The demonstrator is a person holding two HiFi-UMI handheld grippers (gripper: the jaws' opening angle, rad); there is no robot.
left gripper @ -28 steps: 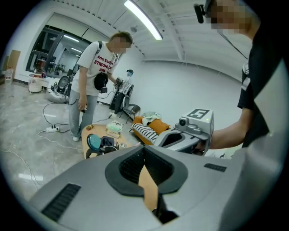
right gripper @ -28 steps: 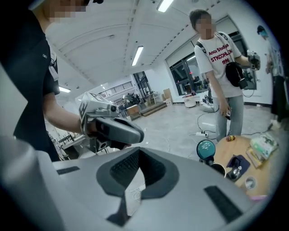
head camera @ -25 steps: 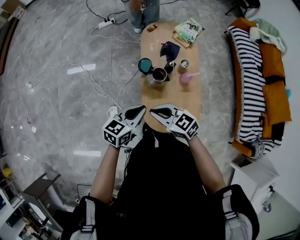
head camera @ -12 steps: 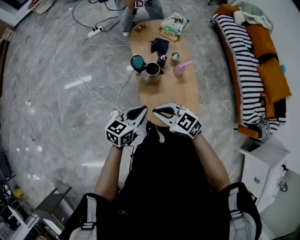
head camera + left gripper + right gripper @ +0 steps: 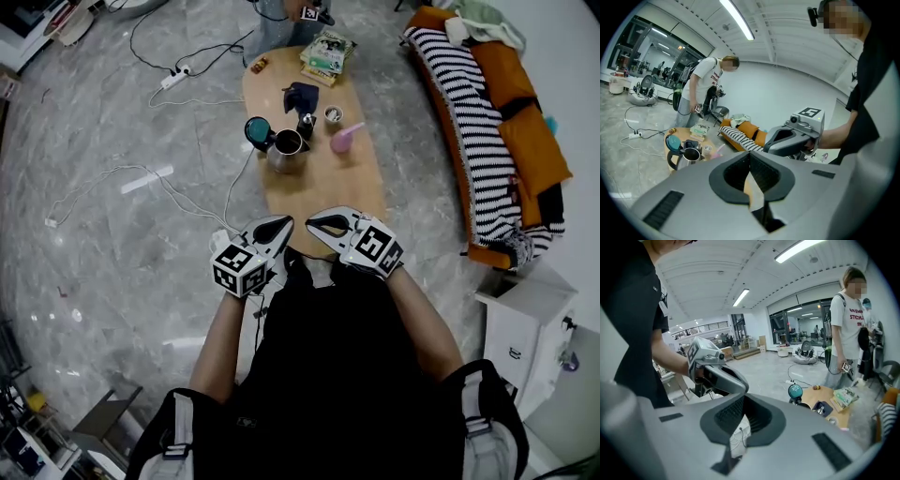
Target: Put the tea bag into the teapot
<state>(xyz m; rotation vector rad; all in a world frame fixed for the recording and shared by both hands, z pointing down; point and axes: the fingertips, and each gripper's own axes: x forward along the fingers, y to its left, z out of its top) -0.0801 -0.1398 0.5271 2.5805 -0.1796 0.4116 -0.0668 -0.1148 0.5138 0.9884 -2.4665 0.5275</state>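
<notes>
The steel teapot (image 5: pixel 286 150) stands on the far half of the oval wooden table (image 5: pixel 328 187), its teal lid (image 5: pixel 257 130) tipped open to the left. I cannot make out a tea bag in any view. My left gripper (image 5: pixel 272 228) and right gripper (image 5: pixel 323 223) hover side by side over the table's near end, close to my chest, tips pointing toward each other. Both are shut with nothing between the jaws. The left gripper view shows the left gripper (image 5: pixel 750 154) and the teapot (image 5: pixel 686 157) far off. The right gripper view shows the right gripper (image 5: pixel 743 397) and the teal lid (image 5: pixel 795 391).
Behind the teapot are a dark blue cloth (image 5: pixel 300 94), a small cup (image 5: pixel 333 114), a pink object (image 5: pixel 342 141) and stacked books (image 5: pixel 326 52). A person (image 5: pixel 291 14) stands at the far end. A striped sofa (image 5: pixel 469 112) runs along the right; cables (image 5: pixel 178 73) cross the floor on the left.
The table and teapot have slid up and left in the head view and look smaller. Both grippers stay shut, side by side in front of my chest.
</notes>
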